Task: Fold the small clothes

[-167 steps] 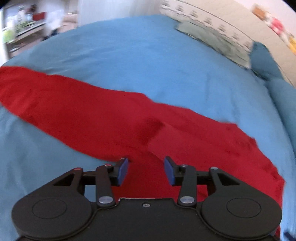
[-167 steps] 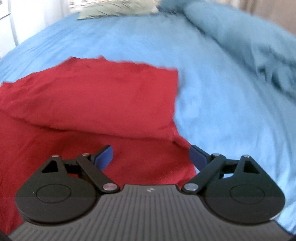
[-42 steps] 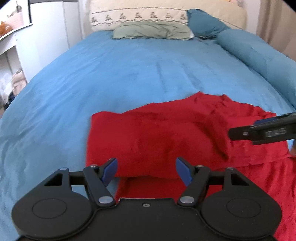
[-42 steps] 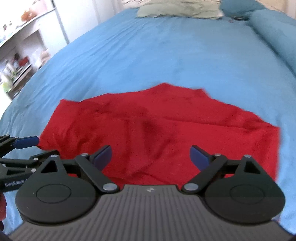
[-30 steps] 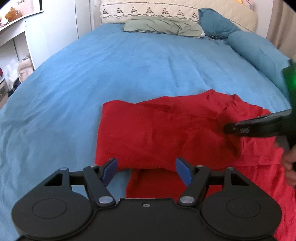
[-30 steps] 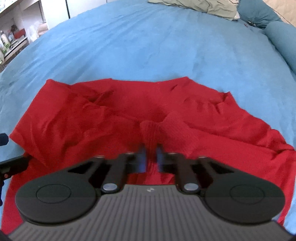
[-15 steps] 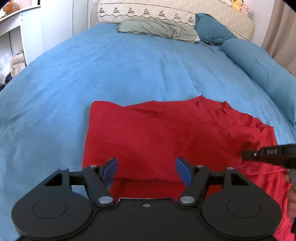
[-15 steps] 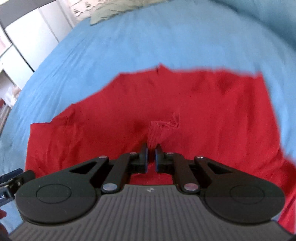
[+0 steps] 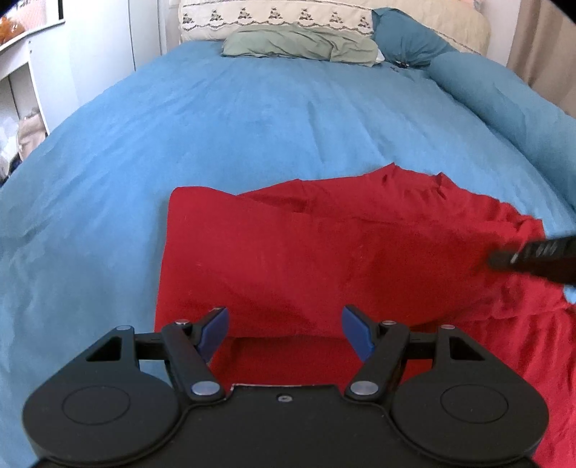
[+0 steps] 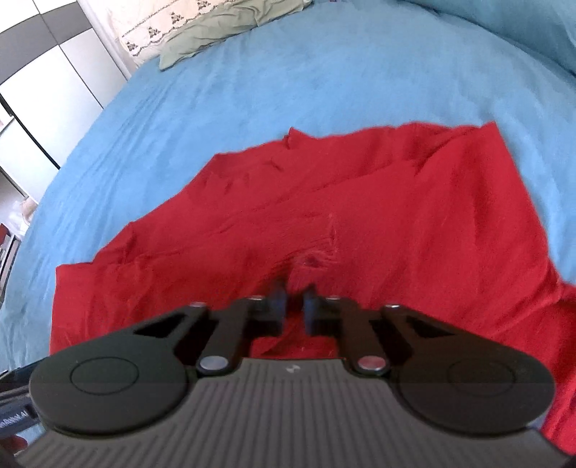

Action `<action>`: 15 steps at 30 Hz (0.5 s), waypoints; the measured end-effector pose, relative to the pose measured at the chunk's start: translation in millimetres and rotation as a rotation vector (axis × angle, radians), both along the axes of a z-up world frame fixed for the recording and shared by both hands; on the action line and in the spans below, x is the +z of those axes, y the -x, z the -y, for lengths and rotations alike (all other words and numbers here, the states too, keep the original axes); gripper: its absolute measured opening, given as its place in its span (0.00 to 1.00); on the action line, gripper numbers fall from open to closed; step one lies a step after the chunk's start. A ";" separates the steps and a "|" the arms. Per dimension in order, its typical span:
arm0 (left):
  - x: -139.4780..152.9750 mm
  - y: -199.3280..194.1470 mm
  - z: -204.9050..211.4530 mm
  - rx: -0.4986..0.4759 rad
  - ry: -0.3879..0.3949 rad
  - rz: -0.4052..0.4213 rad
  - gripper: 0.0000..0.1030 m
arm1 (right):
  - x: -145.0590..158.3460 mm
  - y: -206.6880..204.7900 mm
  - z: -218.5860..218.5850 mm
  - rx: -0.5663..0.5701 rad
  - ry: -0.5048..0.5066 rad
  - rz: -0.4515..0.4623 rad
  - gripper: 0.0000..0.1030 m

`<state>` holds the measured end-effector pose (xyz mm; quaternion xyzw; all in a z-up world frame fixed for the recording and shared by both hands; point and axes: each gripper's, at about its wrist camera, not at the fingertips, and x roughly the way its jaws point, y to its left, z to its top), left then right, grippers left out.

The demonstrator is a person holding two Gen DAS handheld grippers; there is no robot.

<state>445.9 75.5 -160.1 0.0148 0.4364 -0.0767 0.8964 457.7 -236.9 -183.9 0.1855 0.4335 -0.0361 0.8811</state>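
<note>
A red garment [image 9: 306, 252] lies partly folded on the blue bed cover [image 9: 252, 118]. My left gripper [image 9: 284, 333] is open and empty, hovering over the garment's near left edge. My right gripper [image 10: 294, 300] is shut on a bunched pinch of the red garment [image 10: 360, 216] near its middle. The right gripper's black finger [image 9: 532, 253] shows at the right edge of the left wrist view, over the cloth's right side.
A green pillow [image 9: 298, 45] and a cream embroidered pillow [image 9: 273, 16] lie at the head of the bed. A rolled blue duvet [image 9: 504, 97] runs along the right side. White cupboards [image 10: 43, 100] stand left of the bed.
My right gripper closed on a pinch of the red cloth and has drawn it to the right. My left gripper stayed open over the near left edge.
</note>
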 end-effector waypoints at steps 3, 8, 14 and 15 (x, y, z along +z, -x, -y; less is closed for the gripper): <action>-1.6 1.6 2.9 -0.026 -0.009 0.003 0.72 | 23.7 -0.2 4.4 0.016 -0.003 0.074 0.21; -6.5 6.2 11.0 -0.070 -0.036 -0.002 0.72 | 85.3 4.4 23.6 -0.042 0.024 0.234 0.21; -15.2 5.0 11.0 -0.049 -0.054 -0.012 0.72 | 90.8 20.7 65.7 -0.108 0.170 0.192 0.21; -16.7 3.9 10.4 -0.045 -0.055 -0.015 0.72 | 80.9 21.8 72.2 -0.104 0.173 0.159 0.21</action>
